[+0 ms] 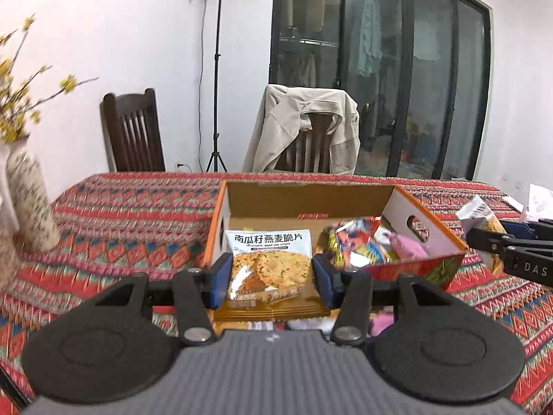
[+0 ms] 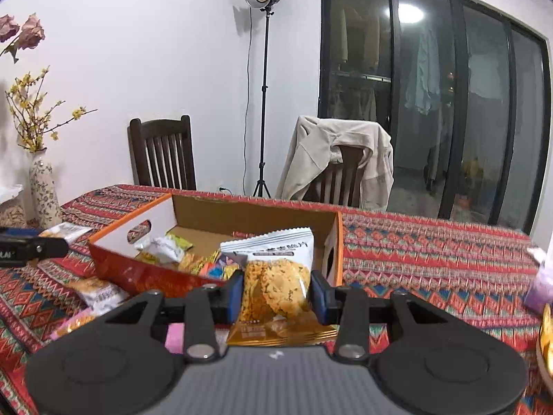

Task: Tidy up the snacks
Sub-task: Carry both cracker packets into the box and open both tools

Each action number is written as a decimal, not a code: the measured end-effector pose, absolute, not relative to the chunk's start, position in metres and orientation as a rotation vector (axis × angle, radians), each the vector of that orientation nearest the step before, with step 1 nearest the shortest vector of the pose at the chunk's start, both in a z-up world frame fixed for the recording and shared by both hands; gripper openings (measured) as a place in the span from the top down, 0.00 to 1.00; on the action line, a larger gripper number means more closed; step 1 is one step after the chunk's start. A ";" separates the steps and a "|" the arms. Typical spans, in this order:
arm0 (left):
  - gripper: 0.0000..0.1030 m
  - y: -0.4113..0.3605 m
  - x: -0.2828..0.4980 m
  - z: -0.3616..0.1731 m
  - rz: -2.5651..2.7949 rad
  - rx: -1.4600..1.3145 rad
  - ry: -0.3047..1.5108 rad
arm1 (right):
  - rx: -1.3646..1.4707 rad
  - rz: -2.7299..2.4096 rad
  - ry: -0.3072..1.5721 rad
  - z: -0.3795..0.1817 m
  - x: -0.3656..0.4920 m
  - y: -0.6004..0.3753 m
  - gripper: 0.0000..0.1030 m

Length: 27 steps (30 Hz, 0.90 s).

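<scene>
An open cardboard box (image 1: 418,221) with orange edges stands on the patterned tablecloth, with several colourful snack packets (image 1: 359,242) inside. My left gripper (image 1: 271,278) is shut on a white and orange oat crisp packet (image 1: 271,269), held above the table just in front of the box. In the right wrist view the same box (image 2: 114,233) lies ahead to the left. My right gripper (image 2: 276,292) is shut on a second oat crisp packet (image 2: 276,283), held near the box's right end. Each gripper shows at the edge of the other's view.
Loose snack packets (image 2: 100,294) lie on the tablecloth (image 2: 432,263) left of the box's front. A flowered vase (image 1: 33,204) stands at the table's left. A purple packet (image 2: 541,287) sits at the right. Two wooden chairs (image 2: 162,155), one draped with a beige jacket, stand behind.
</scene>
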<state>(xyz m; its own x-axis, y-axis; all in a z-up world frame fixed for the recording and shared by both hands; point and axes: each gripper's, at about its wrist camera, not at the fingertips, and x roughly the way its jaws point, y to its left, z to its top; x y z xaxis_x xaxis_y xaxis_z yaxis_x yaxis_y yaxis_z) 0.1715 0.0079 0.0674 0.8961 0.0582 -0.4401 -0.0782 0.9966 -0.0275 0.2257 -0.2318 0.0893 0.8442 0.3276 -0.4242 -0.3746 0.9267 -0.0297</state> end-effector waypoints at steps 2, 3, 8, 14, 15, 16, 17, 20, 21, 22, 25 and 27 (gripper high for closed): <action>0.50 0.004 0.182 0.072 0.066 -0.039 0.449 | -0.114 0.371 0.418 0.096 0.232 -0.225 0.62; 0.50 0.001 0.189 0.074 0.065 -0.035 0.447 | -0.113 0.370 0.413 0.099 0.237 -0.221 0.62; 0.50 -0.006 0.214 0.081 0.064 -0.042 0.432 | -0.098 0.370 0.410 0.108 0.261 -0.206 0.62; 0.50 -0.011 0.246 0.081 0.080 -0.076 0.416 | -0.066 0.365 0.413 0.110 0.295 -0.192 0.62; 0.50 -0.012 0.252 0.080 0.084 -0.083 0.414 | -0.059 0.362 0.415 0.109 0.300 -0.190 0.62; 0.50 -0.012 0.257 0.078 0.088 -0.090 0.411 | -0.053 0.356 0.414 0.107 0.304 -0.189 0.62; 0.50 -0.011 0.261 0.076 0.091 -0.096 0.411 | -0.043 0.344 0.410 0.105 0.309 -0.189 0.62; 0.50 -0.006 0.271 0.067 0.102 -0.110 0.410 | -0.010 0.324 0.411 0.093 0.320 -0.192 0.62; 0.50 -0.004 0.274 0.063 0.109 -0.109 0.409 | -0.006 0.320 0.411 0.089 0.323 -0.193 0.62; 0.50 -0.001 0.277 0.058 0.115 -0.109 0.408 | -0.004 0.316 0.412 0.084 0.325 -0.195 0.62; 0.50 0.002 0.284 0.045 0.120 -0.102 0.410 | 0.018 0.315 0.434 0.071 0.334 -0.200 0.62; 0.50 0.001 0.286 0.037 0.122 -0.069 0.410 | 0.020 0.321 0.452 0.062 0.338 -0.202 0.62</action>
